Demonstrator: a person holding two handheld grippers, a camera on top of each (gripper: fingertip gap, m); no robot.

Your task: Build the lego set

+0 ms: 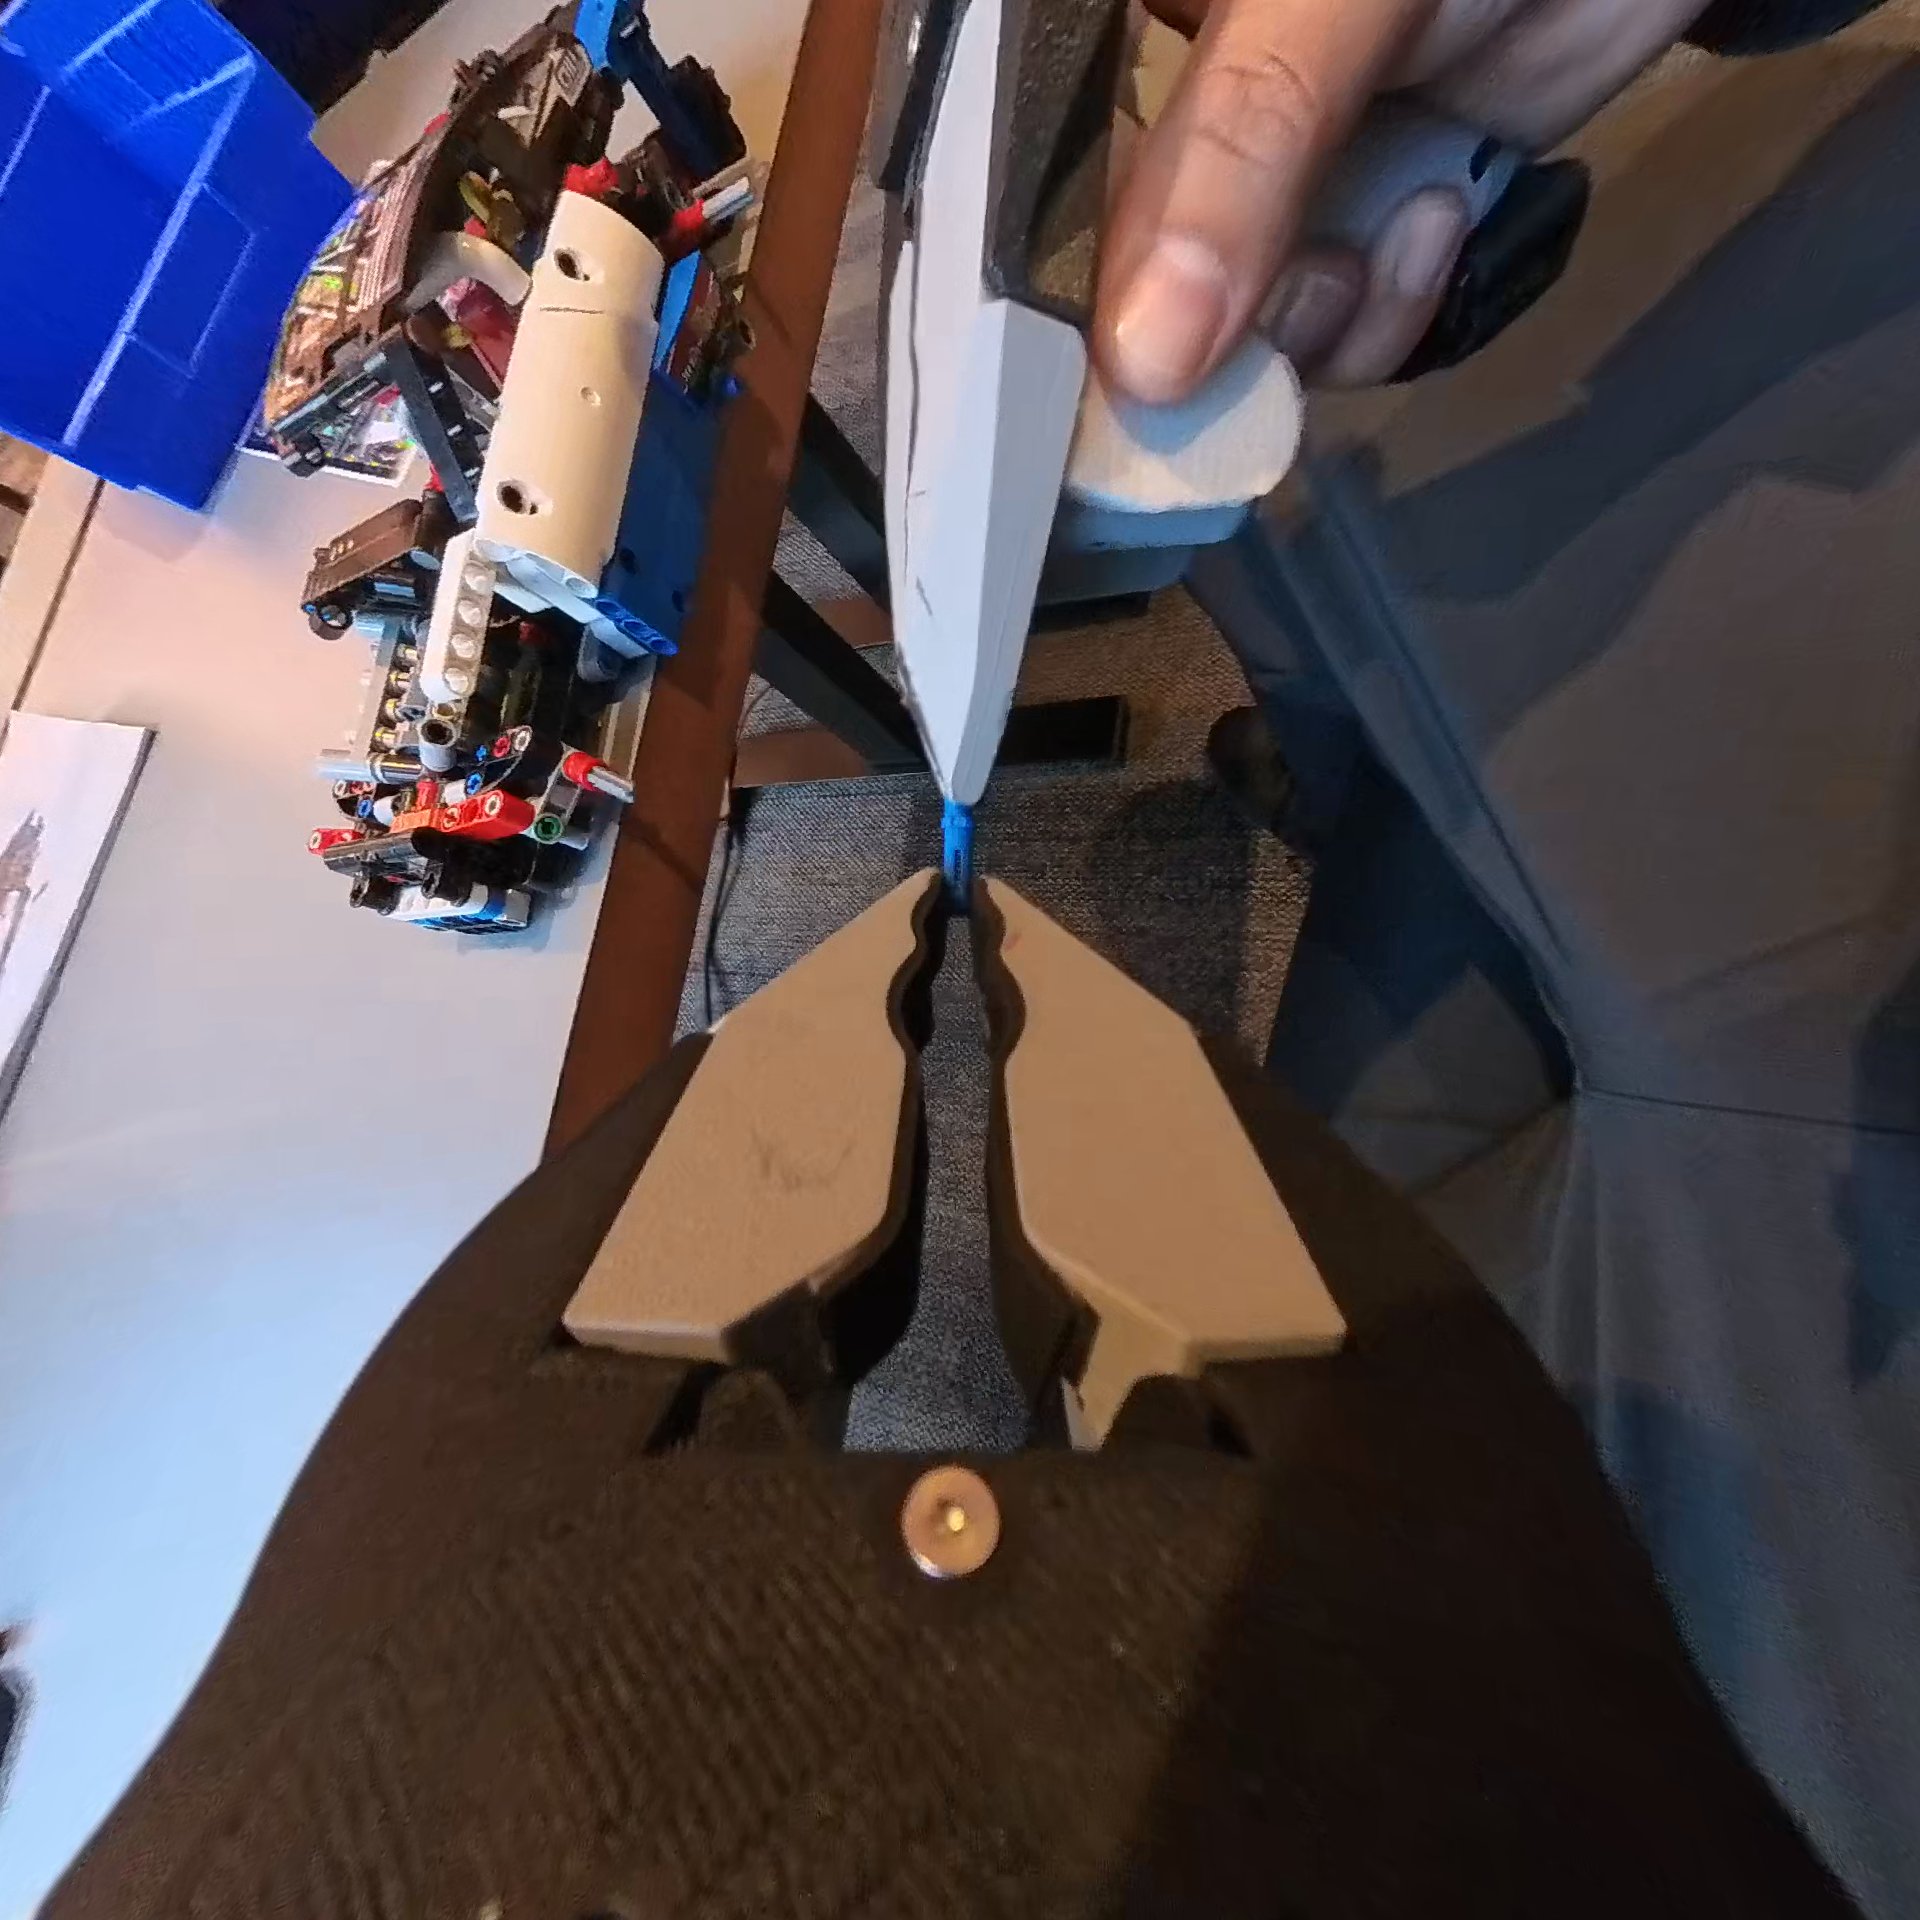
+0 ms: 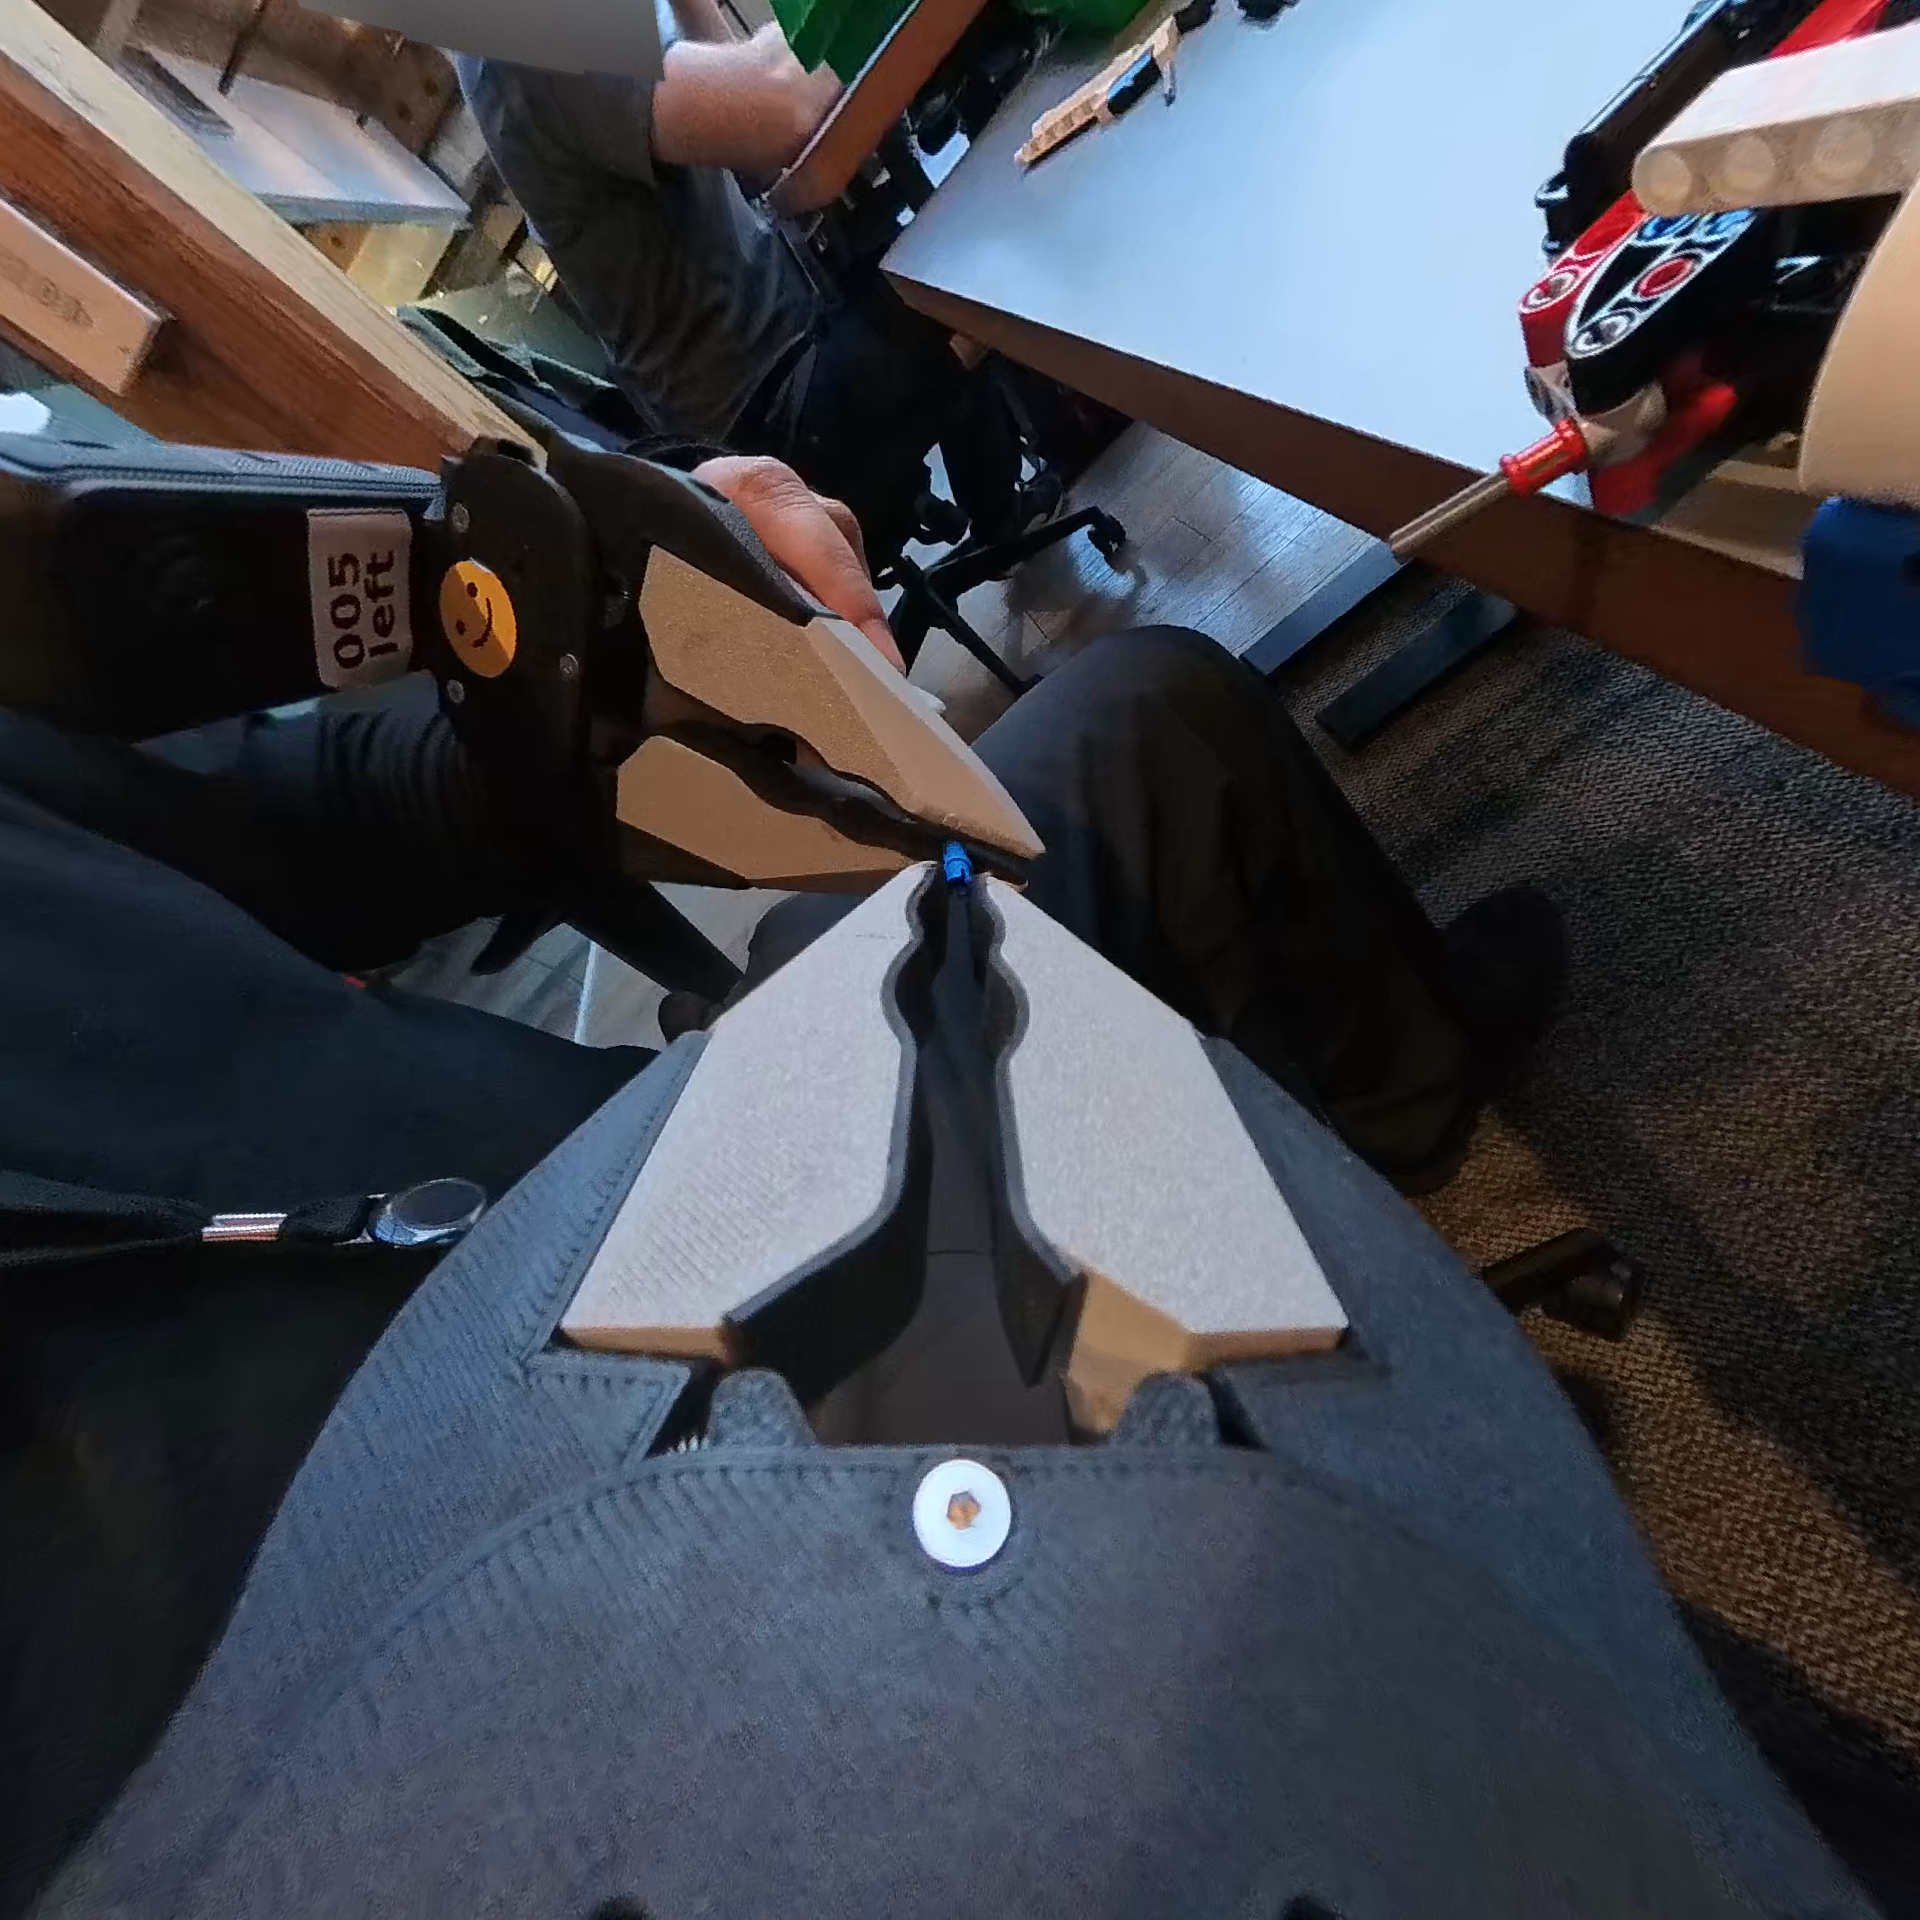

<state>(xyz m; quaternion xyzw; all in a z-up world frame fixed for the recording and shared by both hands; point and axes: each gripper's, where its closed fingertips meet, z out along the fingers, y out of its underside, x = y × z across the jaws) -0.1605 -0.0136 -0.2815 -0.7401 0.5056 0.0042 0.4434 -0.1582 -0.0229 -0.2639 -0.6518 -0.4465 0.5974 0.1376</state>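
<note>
I see 1 small blue plastic lego pin [image 1: 957,854], held off table over carpet, pinched at both ends. L gripper [image 1: 957,902] fingers narrow, clamped on one end; R gripper [image 2: 957,881] same on other end. 1 part-built multicolour lego model [image 1: 520,540] sits on white table [image 1: 260,1039] near edge. 1 blue plastic bin [image 1: 125,239] beyond.

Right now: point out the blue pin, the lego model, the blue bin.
blue pin [image 1: 956,844], left wrist view, exposed shaft.
lego model [image 1: 561,416], left wrist view, white cylinder.
blue bin [image 1: 135,260], left wrist view, side wall.
</note>
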